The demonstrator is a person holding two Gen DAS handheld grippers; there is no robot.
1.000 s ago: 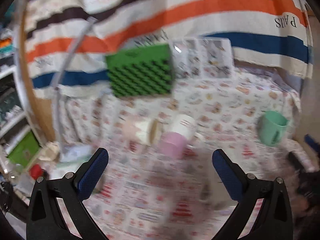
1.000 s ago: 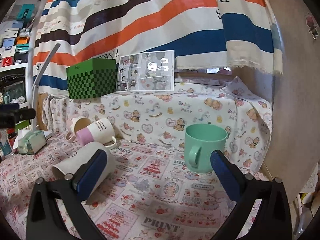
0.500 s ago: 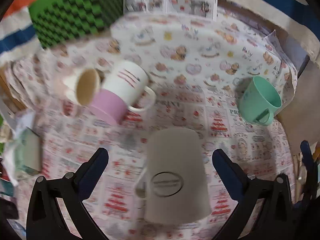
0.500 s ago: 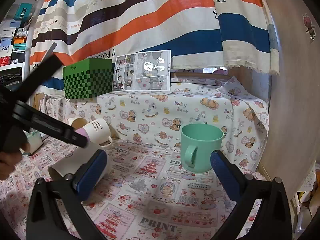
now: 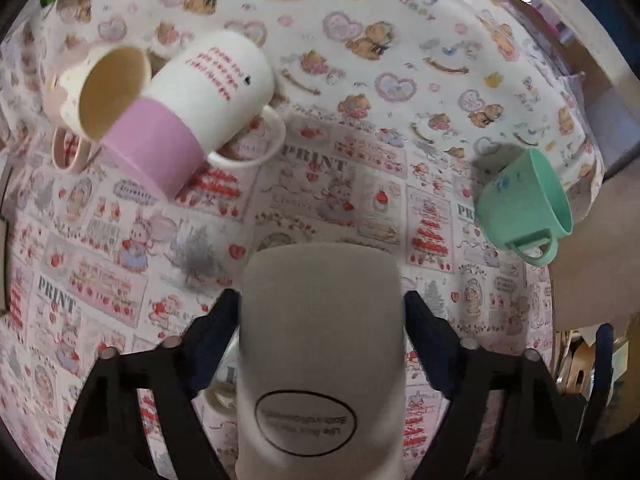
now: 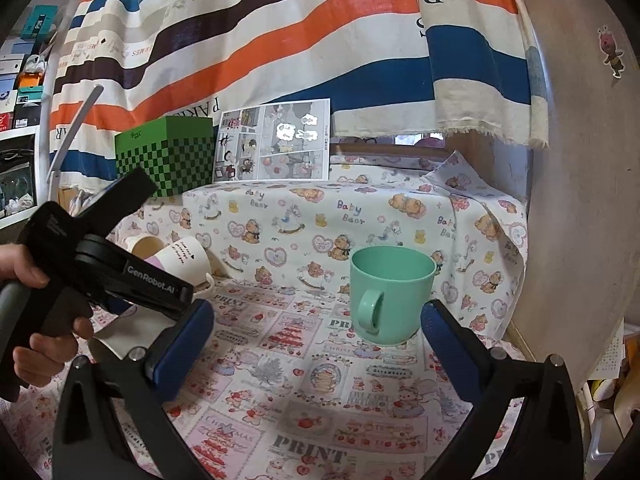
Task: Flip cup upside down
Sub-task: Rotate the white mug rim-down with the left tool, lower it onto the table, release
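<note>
The left gripper (image 5: 322, 312) had just closed on the near grey mug (image 5: 320, 344), ready for flipping, while the right gripper (image 6: 316, 344) stayed spread.

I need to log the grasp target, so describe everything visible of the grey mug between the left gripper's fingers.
The grey mug is a plain, matte, tall cylinder lying on its side on the printed tablecloth, one end facing away from the left wrist camera. A black oval outline with small, unreadable text marks its upper side. A pale handle seems to peek out at its lower left. The left gripper straddles it, blue pads at both flanks; real contact is unclear.
</note>
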